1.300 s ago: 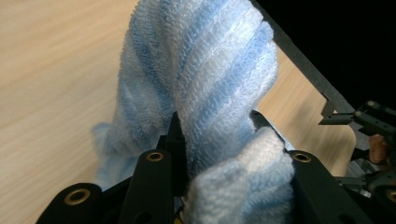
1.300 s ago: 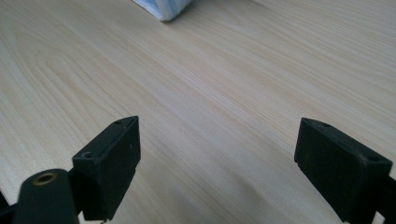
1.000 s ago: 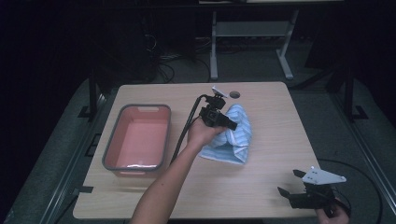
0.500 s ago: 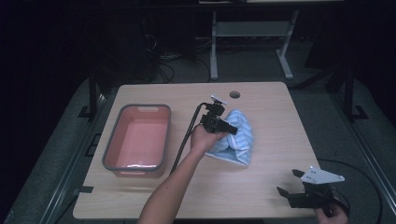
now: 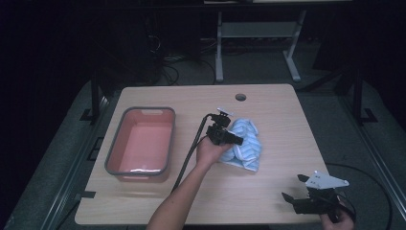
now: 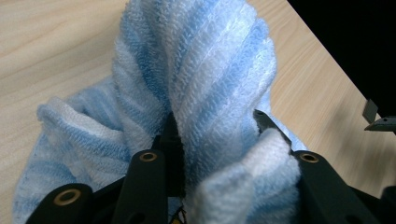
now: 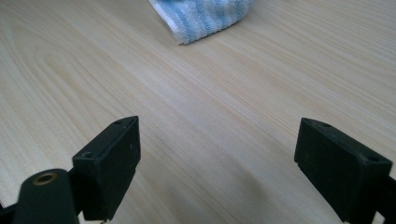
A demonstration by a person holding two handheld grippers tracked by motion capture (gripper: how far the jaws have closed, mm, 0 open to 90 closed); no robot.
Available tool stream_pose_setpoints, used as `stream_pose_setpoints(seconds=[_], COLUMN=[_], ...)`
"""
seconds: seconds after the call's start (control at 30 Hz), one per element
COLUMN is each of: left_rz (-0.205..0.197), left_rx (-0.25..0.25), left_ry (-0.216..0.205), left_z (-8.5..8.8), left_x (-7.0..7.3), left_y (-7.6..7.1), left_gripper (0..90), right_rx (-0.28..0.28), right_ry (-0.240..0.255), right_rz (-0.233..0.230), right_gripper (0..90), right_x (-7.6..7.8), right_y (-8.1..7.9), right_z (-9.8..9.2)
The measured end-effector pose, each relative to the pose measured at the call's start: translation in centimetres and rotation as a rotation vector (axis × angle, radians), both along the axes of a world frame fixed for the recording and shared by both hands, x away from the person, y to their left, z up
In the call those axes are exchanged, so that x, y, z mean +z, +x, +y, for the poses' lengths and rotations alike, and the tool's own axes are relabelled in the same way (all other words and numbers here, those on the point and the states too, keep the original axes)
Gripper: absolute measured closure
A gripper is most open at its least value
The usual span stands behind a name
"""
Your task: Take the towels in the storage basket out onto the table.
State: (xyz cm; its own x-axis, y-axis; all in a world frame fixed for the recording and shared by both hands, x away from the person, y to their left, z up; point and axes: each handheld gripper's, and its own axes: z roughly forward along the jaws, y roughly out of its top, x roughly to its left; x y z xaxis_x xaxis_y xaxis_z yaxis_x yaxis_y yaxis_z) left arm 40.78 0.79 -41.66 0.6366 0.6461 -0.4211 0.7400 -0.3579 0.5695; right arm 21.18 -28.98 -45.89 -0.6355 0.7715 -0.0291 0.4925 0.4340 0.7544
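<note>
A blue-and-white striped towel (image 5: 248, 147) lies bunched on the wooden table (image 5: 239, 201), right of its middle. My left gripper (image 5: 237, 140) reaches into it from the left. In the left gripper view an upright fold of the towel (image 6: 205, 70) fills the gap of that gripper (image 6: 215, 126), and both pads touch the cloth. Its jaws have just been opening a little, with the fold still between them. My right gripper (image 5: 292, 188) rests low at the table's front right, open with nothing between its fingers (image 7: 219, 130). One towel corner (image 7: 205, 16) lies well ahead of it.
A pink tub with a grey rim (image 5: 115, 148) stands on the left half of the table. A round cable hole (image 5: 240, 97) sits near the far edge. The left gripper's cable (image 5: 189, 153) trails along the forearm. Dark floor and a metal stand lie beyond the table.
My left gripper has sunk toward the table with the towel, and the raised cloth has settled lower. The right gripper has not moved.
</note>
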Motion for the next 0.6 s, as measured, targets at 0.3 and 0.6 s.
stream_pose_setpoints(seconds=[0.3,0.6], left_rz=[-0.006,-0.005], left_rx=[-0.011,-0.013], left_ry=[0.012,0.001], left_z=[-0.19,-0.1], left_x=[-0.37,-0.16], left_y=[-0.46,-0.82], left_gripper=[60.7,48.7], right_rx=[-0.006,0.008], right_ry=[-0.006,-0.006], right_rz=[0.005,0.012], right_gripper=[13.8,13.8], right_x=[-0.16,-0.18], right_y=[0.28,0.26], right_z=[0.37,0.58])
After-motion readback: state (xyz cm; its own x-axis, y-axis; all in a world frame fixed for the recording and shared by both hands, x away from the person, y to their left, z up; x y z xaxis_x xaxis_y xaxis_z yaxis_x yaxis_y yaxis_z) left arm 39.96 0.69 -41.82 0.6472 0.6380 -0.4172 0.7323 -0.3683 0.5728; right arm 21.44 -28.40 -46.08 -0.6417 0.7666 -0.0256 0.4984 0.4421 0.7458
